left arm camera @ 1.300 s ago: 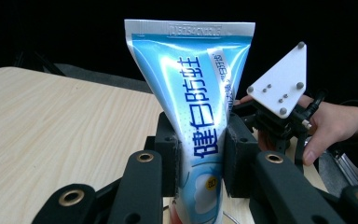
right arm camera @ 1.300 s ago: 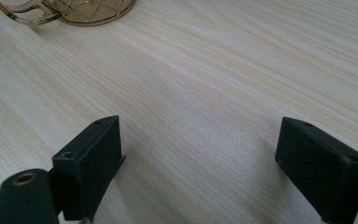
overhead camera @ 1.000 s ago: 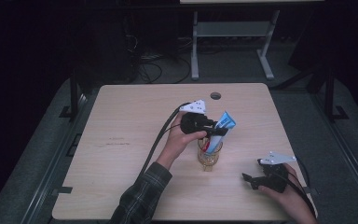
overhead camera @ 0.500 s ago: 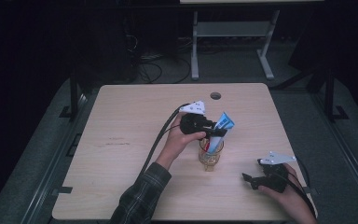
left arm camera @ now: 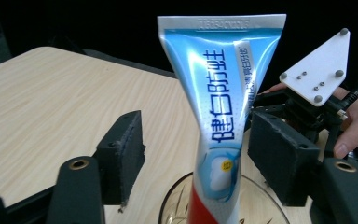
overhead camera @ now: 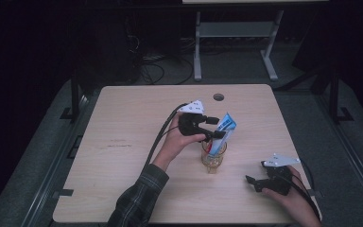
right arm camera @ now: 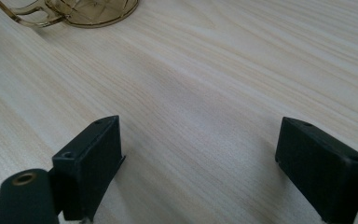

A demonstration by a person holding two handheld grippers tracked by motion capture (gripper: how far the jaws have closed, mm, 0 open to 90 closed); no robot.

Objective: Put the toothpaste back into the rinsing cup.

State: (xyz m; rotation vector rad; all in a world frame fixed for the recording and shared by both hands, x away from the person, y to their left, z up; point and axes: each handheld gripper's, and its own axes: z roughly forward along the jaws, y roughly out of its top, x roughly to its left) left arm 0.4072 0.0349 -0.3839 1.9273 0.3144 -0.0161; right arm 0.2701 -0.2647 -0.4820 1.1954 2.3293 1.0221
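Where the pale wooden tabletop (overhead camera: 132,118) fills the middle of the high view, we see a clear glass (overhead camera: 213,158) standing near its centre with a blue and white toothpaste tube (overhead camera: 223,128) upright inside it, the crimped flat end on top and leaning a little to the right. We see the left gripper (overhead camera: 216,127), held in the person's left hand (overhead camera: 176,142), just left of the tube at its upper part, with a grey three-cornered plate on its top and a black cable trailing back along the tabletop. From the left gripper view we look along its two black fingers (left arm camera: 121,154), which stand apart on either side of the toothpaste tube (left arm camera: 221,116), with a gap showing between each pad and the tube, so they are open around it and not gripping. Blue lettering runs down the tube, and its lower end goes into the rim of the glass (left arm camera: 177,200). Near the front right corner of the tabletop, well apart from the glass, we see the right gripper (overhead camera: 254,181) in the person's right hand (overhead camera: 293,198), low over the wood. Its own view shows the fingers (right arm camera: 95,158) spread wide over bare tabletop (right arm camera: 214,93), holding nothing, with the base of the glass (right arm camera: 74,11) at the top left edge.
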